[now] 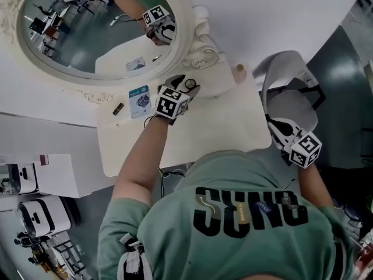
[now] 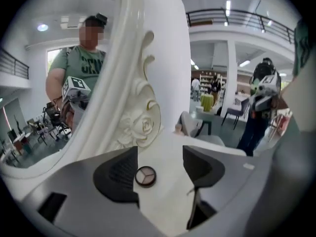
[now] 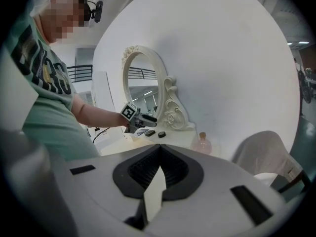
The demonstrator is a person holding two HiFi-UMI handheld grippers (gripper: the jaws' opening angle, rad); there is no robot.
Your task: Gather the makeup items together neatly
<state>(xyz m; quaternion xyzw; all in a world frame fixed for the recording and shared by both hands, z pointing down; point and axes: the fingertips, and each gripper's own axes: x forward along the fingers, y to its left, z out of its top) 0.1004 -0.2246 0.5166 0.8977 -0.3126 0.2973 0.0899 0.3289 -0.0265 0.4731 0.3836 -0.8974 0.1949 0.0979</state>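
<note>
A round eyeshadow compact (image 2: 145, 176) lies flat on the white vanity table (image 1: 221, 121) at the foot of the mirror. My left gripper (image 1: 187, 86) stands open around the compact (image 1: 190, 84), whose edge is close to the left pad (image 2: 118, 174); the right pad stays well apart. A blue packet (image 1: 139, 101) and a small dark lipstick (image 1: 118, 108) lie further left. A pink bottle (image 1: 239, 72) stands at the table's far right corner. My right gripper (image 1: 280, 128) hangs off the table's right side, shut and empty (image 3: 159, 157).
The ornate oval mirror (image 1: 99, 22) rises directly behind the compact, its carved base (image 2: 140, 125) close to the left jaws. A white chair (image 1: 291, 92) stands at the table's right edge under the right gripper. A dark flat case (image 3: 149, 132) lies beside the compact (image 3: 161, 134).
</note>
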